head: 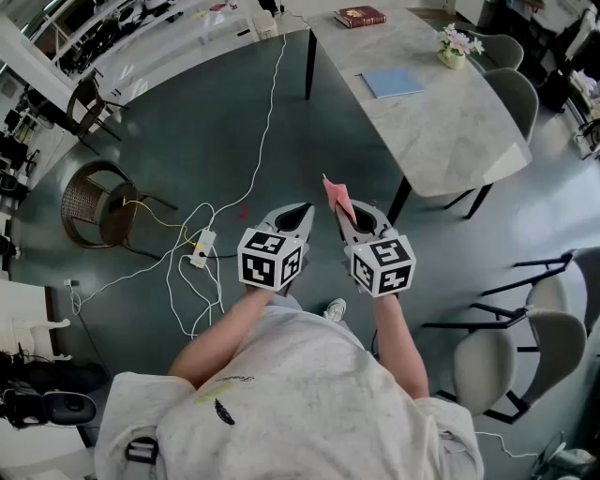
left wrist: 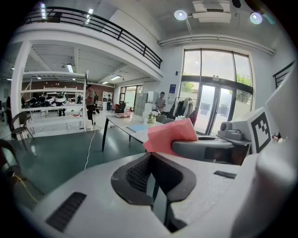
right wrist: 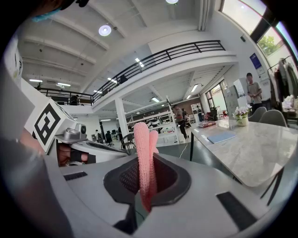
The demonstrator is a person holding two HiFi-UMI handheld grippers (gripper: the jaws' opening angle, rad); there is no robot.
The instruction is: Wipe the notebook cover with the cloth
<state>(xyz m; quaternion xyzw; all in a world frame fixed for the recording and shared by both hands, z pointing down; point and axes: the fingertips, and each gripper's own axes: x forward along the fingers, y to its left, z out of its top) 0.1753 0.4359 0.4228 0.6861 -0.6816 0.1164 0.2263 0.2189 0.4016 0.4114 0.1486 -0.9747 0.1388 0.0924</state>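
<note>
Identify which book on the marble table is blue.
The thin notebook near the middle of the table is blue; the thicker book at its far end is dark red.

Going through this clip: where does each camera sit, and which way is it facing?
Head view: on the person's head, looking steeply down at the floor, both forearms, the left hand-held gripper and the right hand-held gripper, with the table ahead.
Left gripper view: on the left hand-held gripper, looking along its closed jaws toward the table; the right hand-held gripper shows at right.
Right gripper view: on the right hand-held gripper, looking along jaws closed on the pink cloth; the left hand-held gripper shows at left.
Shared: all three show the pink cloth and the blue notebook.
</note>
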